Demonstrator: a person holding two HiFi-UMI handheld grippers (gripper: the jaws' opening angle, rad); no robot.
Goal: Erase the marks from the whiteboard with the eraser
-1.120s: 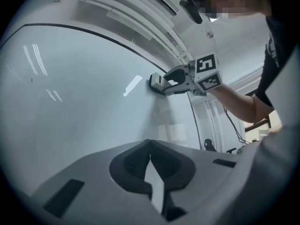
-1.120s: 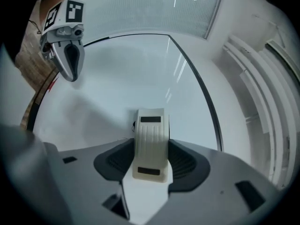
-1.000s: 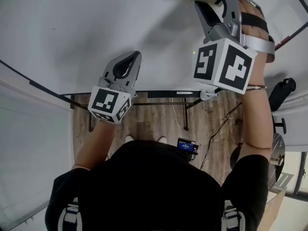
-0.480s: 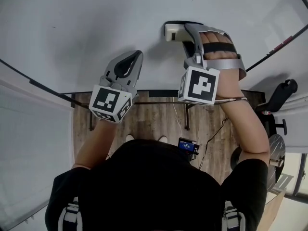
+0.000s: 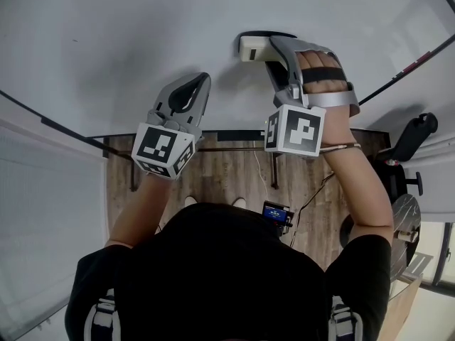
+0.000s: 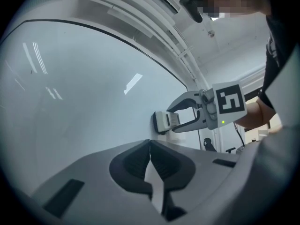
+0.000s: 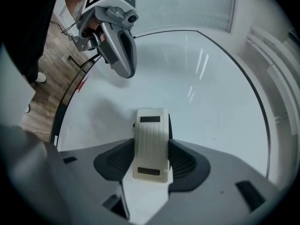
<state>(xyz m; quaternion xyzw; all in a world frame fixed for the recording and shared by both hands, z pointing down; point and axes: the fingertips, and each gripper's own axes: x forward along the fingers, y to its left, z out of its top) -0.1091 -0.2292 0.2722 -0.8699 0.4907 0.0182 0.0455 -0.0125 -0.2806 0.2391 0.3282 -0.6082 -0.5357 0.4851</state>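
The whiteboard [image 5: 106, 34] fills the top of the head view and looks almost blank, with only a tiny dark speck [image 5: 77, 41]. My right gripper [image 5: 264, 48] is shut on the cream eraser [image 5: 249, 47], whose black felt side lies against the board. In the right gripper view the eraser [image 7: 150, 144] sits ribbed side up between the jaws [image 7: 151, 149]. My left gripper [image 5: 199, 85] hovers close to the board, left of and lower than the eraser, shut with nothing held [image 6: 150, 149]. From the left gripper view the eraser [image 6: 165, 122] shows pressed flat on the board [image 6: 70, 88].
Below the board's black lower rail [image 5: 242, 137] lies wooden floor [image 5: 227, 176] with stand legs, cables and a small black device [image 5: 276, 214]. A black office chair [image 5: 416, 137] stands at the right. Window blinds [image 7: 187, 6] lie beyond the board's far edge.
My right gripper has brought the eraser down and leftward across the board from the picture's upper edge, slowing in the last half second. The left gripper has hardly moved.
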